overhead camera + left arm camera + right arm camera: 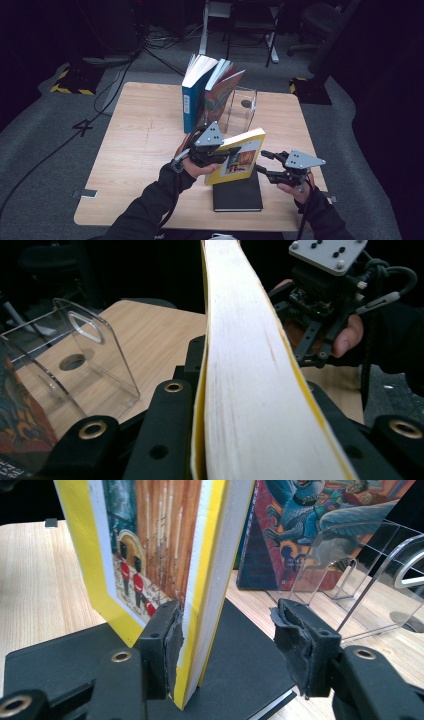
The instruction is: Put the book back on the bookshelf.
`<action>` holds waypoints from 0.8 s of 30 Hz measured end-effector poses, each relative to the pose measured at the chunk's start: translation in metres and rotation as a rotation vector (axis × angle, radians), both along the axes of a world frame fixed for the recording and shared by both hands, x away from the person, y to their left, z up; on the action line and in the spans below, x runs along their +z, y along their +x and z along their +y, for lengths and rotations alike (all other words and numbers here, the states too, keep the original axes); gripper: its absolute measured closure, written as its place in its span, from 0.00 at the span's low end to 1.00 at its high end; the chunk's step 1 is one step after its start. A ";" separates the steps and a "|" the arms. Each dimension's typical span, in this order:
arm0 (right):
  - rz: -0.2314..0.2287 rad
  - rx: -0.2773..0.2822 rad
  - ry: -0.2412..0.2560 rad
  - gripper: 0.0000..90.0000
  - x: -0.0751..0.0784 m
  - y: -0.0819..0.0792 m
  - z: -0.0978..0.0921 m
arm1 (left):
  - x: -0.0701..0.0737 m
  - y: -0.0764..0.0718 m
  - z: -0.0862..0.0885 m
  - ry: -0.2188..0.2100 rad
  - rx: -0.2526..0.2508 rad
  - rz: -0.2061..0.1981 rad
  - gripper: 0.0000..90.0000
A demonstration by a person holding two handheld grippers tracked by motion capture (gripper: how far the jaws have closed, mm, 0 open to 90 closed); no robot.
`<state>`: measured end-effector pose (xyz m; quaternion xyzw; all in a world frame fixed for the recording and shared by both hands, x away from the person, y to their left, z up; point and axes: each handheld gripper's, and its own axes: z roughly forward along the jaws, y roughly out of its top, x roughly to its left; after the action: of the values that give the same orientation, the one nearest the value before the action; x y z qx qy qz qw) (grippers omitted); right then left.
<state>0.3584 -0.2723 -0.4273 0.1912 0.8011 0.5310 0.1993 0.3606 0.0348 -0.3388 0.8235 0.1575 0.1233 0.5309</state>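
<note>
Left tongs (pixel 227 152) grasp the yellow-covered paperback book (pixel 242 157) upright; right tongs (pixel 264 162), released, straddle its edge, shelving not yet done.

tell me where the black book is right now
In the high view the black book lies flat near the table's front edge, under the lifted yellow book.

No word, brand or number can be read for certain. The blue book (pixel 190 102) carries a pale label on its spine — too small to make out. The floor (pixel 60 145) beside the table (pixel 135 150) bears a dark mark shaped like a 4, though that reading is unsure. The yellow book (pixel 150 555) shows a cover picture with no lettering in sight.
</note>
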 end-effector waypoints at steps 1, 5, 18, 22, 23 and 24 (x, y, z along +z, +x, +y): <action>0.000 0.000 0.000 0.51 0.000 0.000 0.000 | 0.000 0.003 0.000 -0.009 0.005 0.008 0.83; -0.003 -0.004 0.002 0.51 0.000 0.000 -0.001 | 0.001 0.009 -0.002 -0.024 0.019 0.007 0.83; 0.009 -0.038 0.017 0.50 -0.001 0.003 -0.005 | 0.032 0.041 -0.004 0.035 0.254 -0.130 0.83; 0.021 -0.046 0.017 0.50 -0.002 0.004 -0.006 | 0.031 0.052 -0.007 0.098 0.331 -0.183 0.83; 0.019 -0.045 0.018 0.49 -0.002 0.004 -0.006 | 0.032 0.055 -0.007 0.106 0.339 -0.185 0.83; 0.020 -0.046 0.020 0.49 -0.002 0.004 -0.006 | 0.032 0.057 -0.007 0.111 0.351 -0.187 0.83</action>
<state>0.3626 -0.2781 -0.4298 0.2168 0.7932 0.5322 0.2013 0.4180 0.0274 -0.3070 0.7963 0.2415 0.2984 0.4675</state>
